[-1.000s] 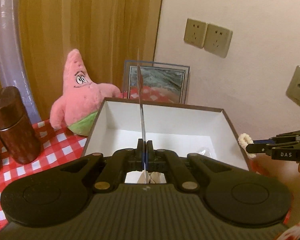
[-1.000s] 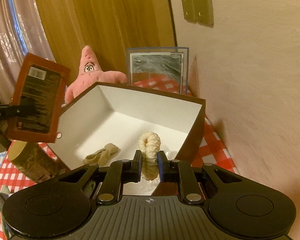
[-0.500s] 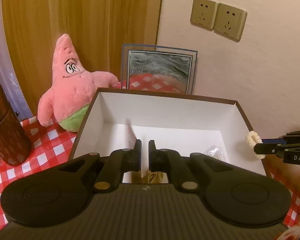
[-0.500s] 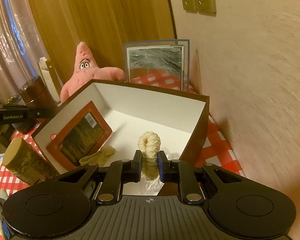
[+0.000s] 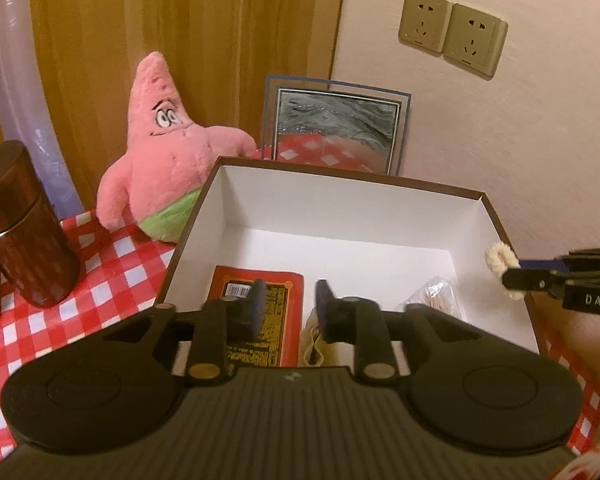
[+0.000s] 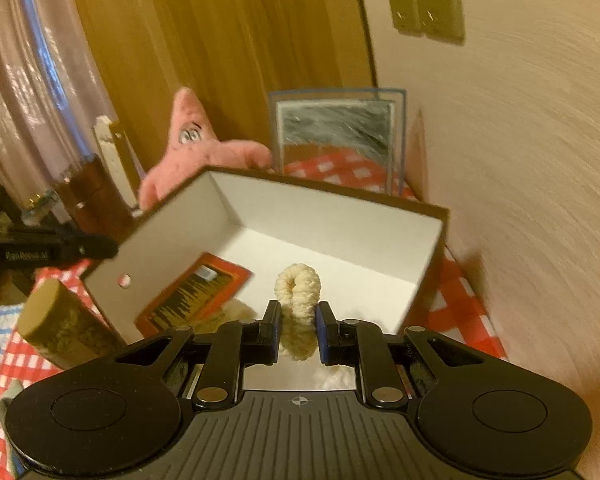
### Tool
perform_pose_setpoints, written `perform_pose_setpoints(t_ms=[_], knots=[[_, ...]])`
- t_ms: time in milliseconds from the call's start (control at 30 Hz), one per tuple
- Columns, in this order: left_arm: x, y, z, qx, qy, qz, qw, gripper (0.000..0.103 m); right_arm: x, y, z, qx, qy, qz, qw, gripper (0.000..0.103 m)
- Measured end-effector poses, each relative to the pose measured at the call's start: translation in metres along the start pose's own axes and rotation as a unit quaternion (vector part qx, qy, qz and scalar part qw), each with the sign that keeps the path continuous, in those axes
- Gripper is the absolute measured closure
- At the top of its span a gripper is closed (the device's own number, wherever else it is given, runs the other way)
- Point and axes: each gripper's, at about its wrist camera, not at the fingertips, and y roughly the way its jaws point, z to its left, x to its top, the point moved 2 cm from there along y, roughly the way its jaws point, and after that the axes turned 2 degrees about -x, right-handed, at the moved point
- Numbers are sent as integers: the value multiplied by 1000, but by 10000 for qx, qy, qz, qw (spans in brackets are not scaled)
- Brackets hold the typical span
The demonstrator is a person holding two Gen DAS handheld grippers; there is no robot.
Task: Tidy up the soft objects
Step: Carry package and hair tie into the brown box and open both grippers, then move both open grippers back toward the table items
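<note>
Left hand-held gripper (image 5: 288, 306) opening, nothing between its jaws, above red packet (image 5: 260, 312) lying flat in white-lined box (image 5: 340, 208), right hand-held gripper (image 6: 298, 322) clamped on fluffy cream looped scrunchie (image 6: 298, 292) over the box's right side, clear bag (image 5: 434, 300) shown only by left view.

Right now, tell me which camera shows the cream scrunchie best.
The right wrist view: the cream scrunchie sits centred and close, pinched between the right tongs over the box. The left wrist view catches it only small, near the frame's right side.

Beige wall (image 5: 500, 140) (twin sockets (image 5: 452, 38)), wooden panelling (image 5: 188, 40)
</note>
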Motion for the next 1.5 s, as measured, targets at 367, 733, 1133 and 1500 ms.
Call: perform_pose_setpoints(t_ms=[367,733,1133,1500], knots=[[-13,-33,7,89,-308,-45,9995,49,17,-11,10,208,256,-686,9971,34],[-34,-88,13,346,-635,-232,9971,44,-7,-39,0,267,620,-510,9964,33],[-107,-170,44,1154,-1356,-205,9838,44,-57,-72,40,653,213,-158,9975,33],[-180,-227,53,1743,-2033,-52,9635,44,-106,-96,113,1626,-604,205,9846,33]])
